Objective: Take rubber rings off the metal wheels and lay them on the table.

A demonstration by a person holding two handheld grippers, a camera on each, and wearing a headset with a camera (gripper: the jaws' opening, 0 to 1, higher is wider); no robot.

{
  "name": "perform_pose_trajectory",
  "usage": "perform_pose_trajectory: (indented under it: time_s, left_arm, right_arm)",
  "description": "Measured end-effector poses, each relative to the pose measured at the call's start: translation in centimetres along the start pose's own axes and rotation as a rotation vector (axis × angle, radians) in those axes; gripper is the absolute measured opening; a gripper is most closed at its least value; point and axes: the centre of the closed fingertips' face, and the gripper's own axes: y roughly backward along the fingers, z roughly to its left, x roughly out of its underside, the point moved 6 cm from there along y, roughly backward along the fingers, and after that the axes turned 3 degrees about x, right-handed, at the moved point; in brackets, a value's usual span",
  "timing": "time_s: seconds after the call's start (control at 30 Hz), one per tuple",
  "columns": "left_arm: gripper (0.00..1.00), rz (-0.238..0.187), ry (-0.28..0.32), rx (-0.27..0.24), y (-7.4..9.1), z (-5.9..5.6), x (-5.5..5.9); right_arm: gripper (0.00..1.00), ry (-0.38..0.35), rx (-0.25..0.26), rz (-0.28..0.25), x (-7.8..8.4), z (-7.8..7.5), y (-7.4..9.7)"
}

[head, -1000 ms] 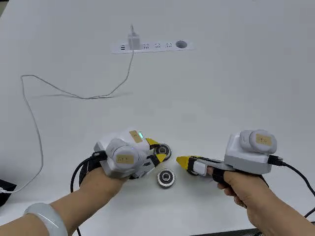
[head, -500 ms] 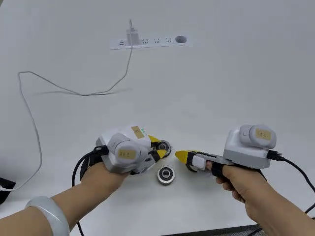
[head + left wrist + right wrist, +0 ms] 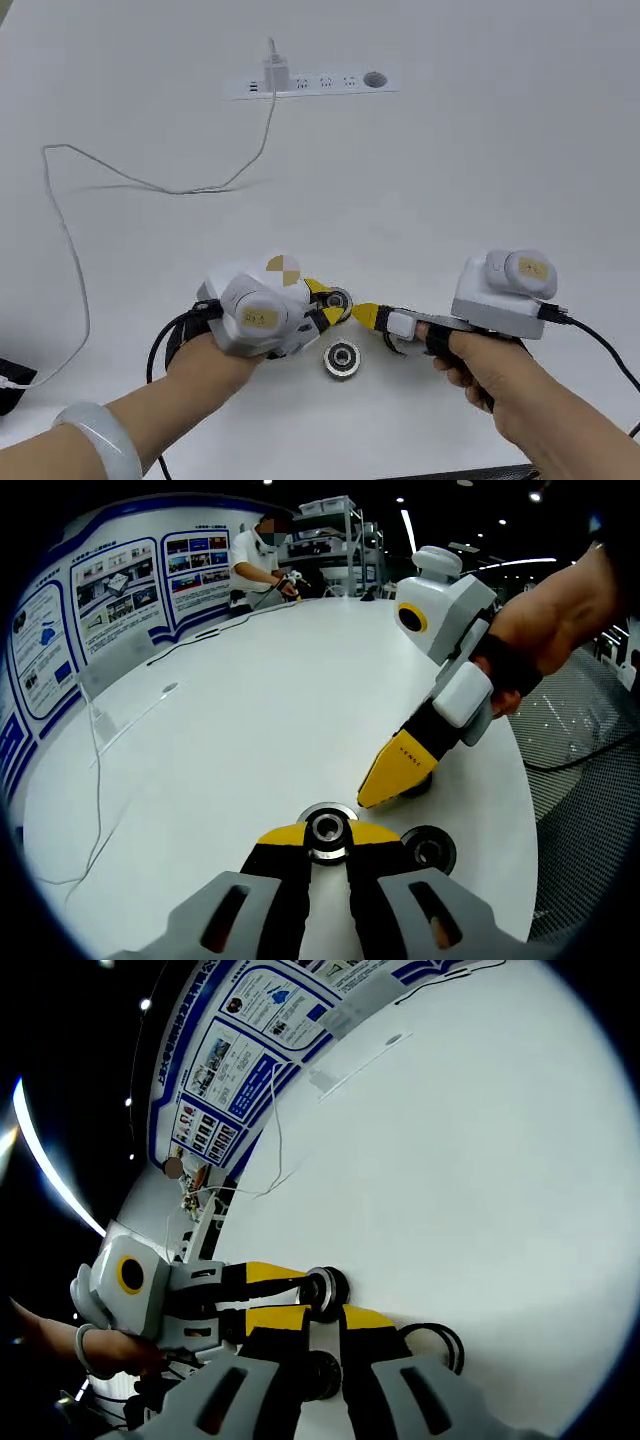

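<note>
My left gripper (image 3: 325, 302) (image 3: 328, 836) is shut on a small metal wheel (image 3: 339, 300) (image 3: 328, 828) with a dark rim, held just above the white table (image 3: 450, 180). The right gripper (image 3: 363, 315) (image 3: 320, 1326) is shut, and its yellow tip points at that wheel (image 3: 326, 1285) from the right, almost touching it. A second wheel (image 3: 342, 358) (image 3: 430, 848) lies flat on the table in front of both grippers. A thin black rubber ring (image 3: 440, 1345) (image 3: 390, 348) lies on the table under the right gripper, partly hidden by it.
A white power strip (image 3: 310, 83) with a plugged charger lies at the far side. Its thin cable (image 3: 150, 185) loops across the left of the table. A dark object (image 3: 8, 385) sits at the left edge. Gripper cables trail toward the near edge.
The right gripper has slid left, so its tip now sits right by the wheel held in the left gripper. The left gripper and the loose wheel have stayed put.
</note>
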Motion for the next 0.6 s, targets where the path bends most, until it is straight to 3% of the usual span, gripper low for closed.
perform_pose_trajectory:
  time_s: [0.3, 0.6]
  left_arm:
    - [0.14, -0.004, 0.003, -0.001, 0.01, 0.03, 0.00]
    - [0.14, -0.007, 0.007, -0.001, -0.02, 0.00, -0.01]
  right_arm:
    - [0.17, -0.090, -0.022, 0.010, 0.04, -0.24, -0.50]
    - [0.20, -0.121, -0.031, 0.022, 0.20, -0.69, -1.04]
